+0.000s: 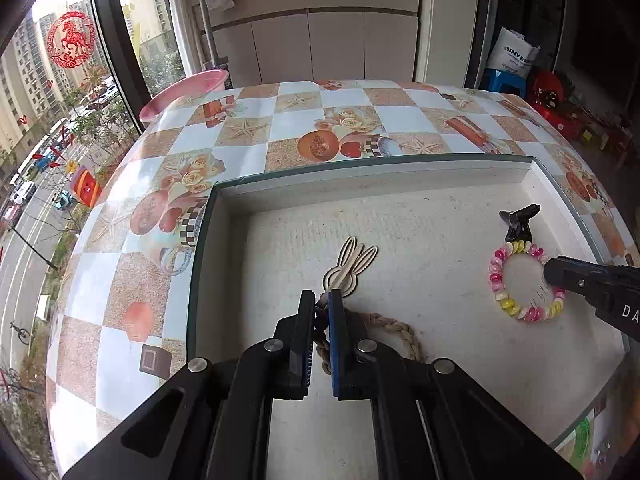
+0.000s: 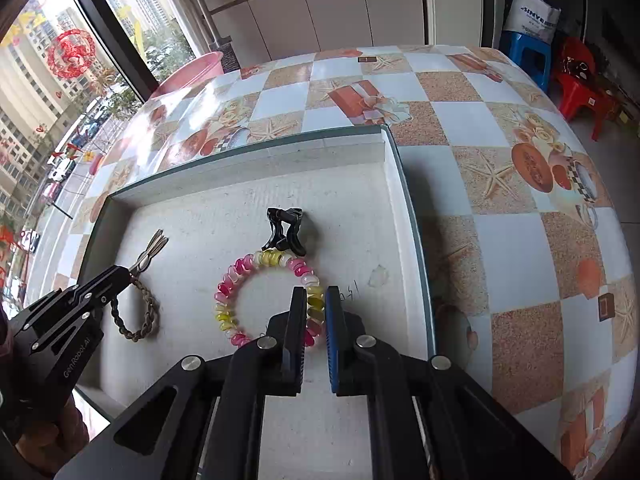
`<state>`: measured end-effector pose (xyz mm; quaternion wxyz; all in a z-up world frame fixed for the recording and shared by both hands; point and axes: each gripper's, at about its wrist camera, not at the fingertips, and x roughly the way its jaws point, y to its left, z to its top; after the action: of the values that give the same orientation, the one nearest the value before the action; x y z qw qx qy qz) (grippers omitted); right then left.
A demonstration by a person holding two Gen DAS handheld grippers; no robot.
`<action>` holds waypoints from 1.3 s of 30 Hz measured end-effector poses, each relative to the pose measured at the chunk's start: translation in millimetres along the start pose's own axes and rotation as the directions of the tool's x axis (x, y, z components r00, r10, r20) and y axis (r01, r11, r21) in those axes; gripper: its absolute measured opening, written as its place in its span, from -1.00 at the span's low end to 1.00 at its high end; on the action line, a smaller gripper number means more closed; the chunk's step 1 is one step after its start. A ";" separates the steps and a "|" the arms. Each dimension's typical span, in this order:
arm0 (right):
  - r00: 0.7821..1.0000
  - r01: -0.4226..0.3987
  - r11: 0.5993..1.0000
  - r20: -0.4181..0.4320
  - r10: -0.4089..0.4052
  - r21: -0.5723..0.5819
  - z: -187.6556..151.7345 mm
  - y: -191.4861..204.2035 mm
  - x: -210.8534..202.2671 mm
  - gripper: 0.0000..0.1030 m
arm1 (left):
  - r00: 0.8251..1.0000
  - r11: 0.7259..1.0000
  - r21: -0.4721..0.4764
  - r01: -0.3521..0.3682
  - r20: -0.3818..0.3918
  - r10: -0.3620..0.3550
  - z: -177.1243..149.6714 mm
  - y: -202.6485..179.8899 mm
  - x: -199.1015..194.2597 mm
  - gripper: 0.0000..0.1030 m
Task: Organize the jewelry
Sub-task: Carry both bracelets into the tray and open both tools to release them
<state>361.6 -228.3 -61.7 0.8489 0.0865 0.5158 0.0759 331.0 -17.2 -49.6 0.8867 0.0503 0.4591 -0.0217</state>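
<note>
Daylight from a big window is falling across a bench (image 1: 304,100) covered in a checked cloth, on which a shallow white tray (image 1: 376,178) is being used as the sorting place.

At the left of the tray, a braided bracelet (image 2: 138,312) with a wooden rabbit charm (image 1: 350,266) is being held by the left hand-held gripper (image 1: 322,300); its jaws are being kept closed on the cord just behind the charm, probably so that the loop is being steered rather than dragged by its loose end. The charm is lying flat, with its long axis running away from the gripper and its ears pointing toward the far wall of the tray, slightly rightward.

Well apart to the right, a ring of pink, yellow and white beads (image 2: 264,298) is lying flat, so no single direction is being given by it. Its near-right arc is being pinched by the right hand-held gripper (image 2: 316,296), apparently to keep it rounded.

Just beyond the beads, touching them, a black hair clip (image 2: 284,232) is resting.
</note>
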 end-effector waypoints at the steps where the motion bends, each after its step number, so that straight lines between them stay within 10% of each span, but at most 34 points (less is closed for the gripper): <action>1: 1.000 0.000 1.000 0.001 0.000 0.006 0.3 -1.0 2.1 -0.81 | 1.000 1.000 0.006 -0.007 0.008 0.007 0.1 -0.6 0.1 -0.63; 8: 1.000 0.013 1.000 0.022 -0.013 -0.023 -1.6 5.1 1.5 -0.78 | 0.997 0.996 0.057 -0.073 0.032 0.072 -2.0 -11.4 -0.5 -0.62; 14: 0.998 -0.034 0.999 0.046 0.035 -0.020 -2.0 10.7 -7.8 0.16 | 0.998 0.997 0.049 -0.067 0.021 0.066 -2.4 -11.7 -3.9 -0.62; 33: 0.985 -0.107 0.992 0.144 0.097 0.061 -23.6 -6.0 -71.4 0.16 | 0.994 0.999 0.034 -0.040 0.100 0.036 7.6 -15.5 -37.2 -0.62; 34: 0.985 -0.104 0.993 0.144 0.094 0.061 -24.4 -6.5 -72.9 0.17 | 0.995 0.999 0.027 -0.034 0.099 0.031 8.5 -14.3 -38.9 -0.45; 35: 0.985 -0.104 0.992 0.142 0.094 0.065 -25.2 -7.0 -74.4 0.19 | 0.995 0.999 0.021 -0.031 0.096 0.029 9.3 -13.3 -40.3 0.65; 36: 0.985 -0.106 0.992 0.142 0.095 0.070 -25.9 -7.5 -75.9 0.21 | 0.995 0.999 0.008 -0.045 0.094 0.044 9.7 -12.0 -42.2 1.00; 39: 0.984 -0.112 0.991 0.147 0.100 0.077 -28.2 -8.6 -82.0 0.30 | 0.989 0.999 0.006 -0.054 0.135 0.053 8.5 -10.5 -45.6 1.00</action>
<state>299.4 -252.5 -5.6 0.8740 0.1553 0.4510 0.0927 310.7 -29.0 -8.2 0.9157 0.0652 0.3965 -0.0034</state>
